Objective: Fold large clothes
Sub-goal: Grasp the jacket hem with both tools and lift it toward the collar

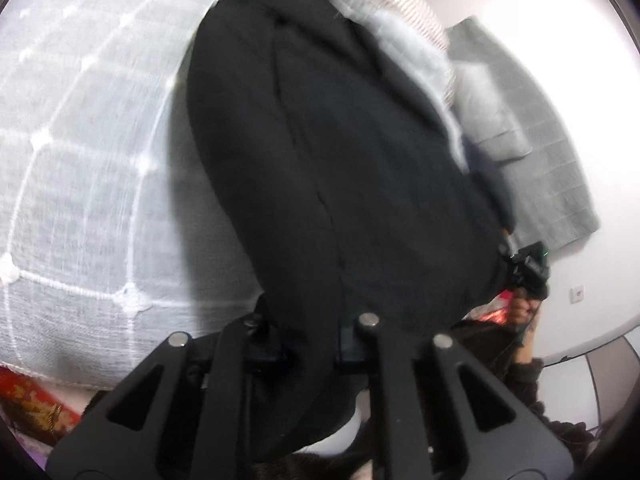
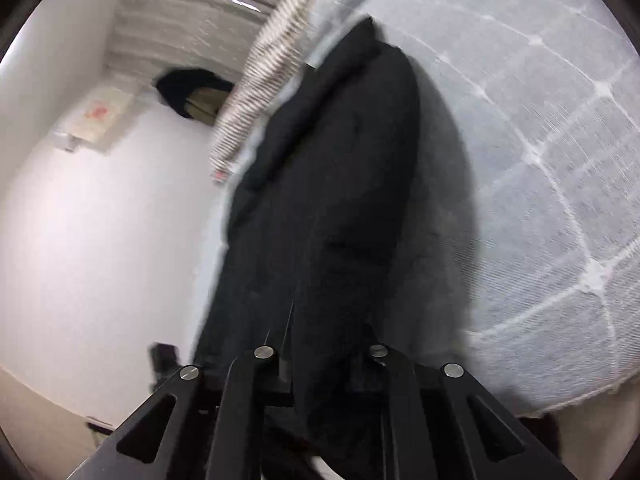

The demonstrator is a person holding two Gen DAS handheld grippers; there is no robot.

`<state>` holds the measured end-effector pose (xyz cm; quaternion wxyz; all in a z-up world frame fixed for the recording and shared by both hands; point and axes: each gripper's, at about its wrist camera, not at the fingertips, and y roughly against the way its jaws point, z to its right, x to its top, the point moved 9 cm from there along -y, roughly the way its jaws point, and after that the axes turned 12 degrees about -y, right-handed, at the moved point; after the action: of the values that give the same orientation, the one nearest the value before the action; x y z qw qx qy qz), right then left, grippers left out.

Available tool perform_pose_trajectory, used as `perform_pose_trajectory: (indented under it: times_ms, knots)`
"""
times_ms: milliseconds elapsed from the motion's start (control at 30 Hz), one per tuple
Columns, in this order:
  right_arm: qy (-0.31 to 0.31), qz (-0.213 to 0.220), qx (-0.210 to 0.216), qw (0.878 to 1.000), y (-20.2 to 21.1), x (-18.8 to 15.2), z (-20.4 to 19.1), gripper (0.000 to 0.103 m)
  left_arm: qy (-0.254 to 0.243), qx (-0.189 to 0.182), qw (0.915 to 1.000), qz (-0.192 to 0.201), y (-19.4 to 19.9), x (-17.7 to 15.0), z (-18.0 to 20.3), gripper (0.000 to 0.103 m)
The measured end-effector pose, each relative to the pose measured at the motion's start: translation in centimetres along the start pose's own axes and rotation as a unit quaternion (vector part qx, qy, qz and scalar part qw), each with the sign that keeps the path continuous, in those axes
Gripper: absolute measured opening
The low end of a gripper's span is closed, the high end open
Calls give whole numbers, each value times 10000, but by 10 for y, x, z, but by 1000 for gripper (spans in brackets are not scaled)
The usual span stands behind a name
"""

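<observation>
A large black garment (image 1: 340,152) hangs stretched between both grippers over a grey bedspread with a white grid (image 1: 80,160). My left gripper (image 1: 312,344) is shut on the garment's near edge; the cloth covers the fingertips. My right gripper (image 2: 320,364) is shut on another part of the same black garment (image 2: 332,200), which runs away from it toward the bed. The right gripper with the hand on it shows in the left wrist view (image 1: 524,276) at the garment's right side. Both views are motion-blurred.
The grey bedspread (image 2: 540,160) fills the right of the right wrist view. A striped cloth (image 2: 264,80) and a pale blue one (image 1: 404,44) lie past the garment. A grey folded blanket (image 1: 532,152) lies by the white wall (image 2: 100,220). Red fabric (image 1: 32,400) at lower left.
</observation>
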<state>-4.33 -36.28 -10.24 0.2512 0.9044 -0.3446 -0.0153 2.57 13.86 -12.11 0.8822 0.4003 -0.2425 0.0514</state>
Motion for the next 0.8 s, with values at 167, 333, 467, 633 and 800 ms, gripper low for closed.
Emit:
perform_pose_trajectory:
  times_ms: [167, 333, 467, 633, 800]
  knots:
    - [313, 556, 758, 9951, 25, 12, -50, 10, -170, -353, 9945, 970, 44, 39, 39, 13]
    - [670, 980, 1433, 9825, 50, 18, -103, 9, -488, -598, 9817, 1744, 93, 72, 81, 12]
    - [962, 1105, 1817, 9724, 67, 5, -137, 9, -710, -771, 9702, 2184, 132, 79, 108, 12]
    - [1284, 1328, 2074, 9607, 106, -18, -167, 9, -831, -932, 9549, 2695, 191, 78, 126, 12]
    - [1433, 1591, 2211, 9515, 136, -22, -195, 9, -913, -1012, 9367, 3225, 231, 83, 134, 12]
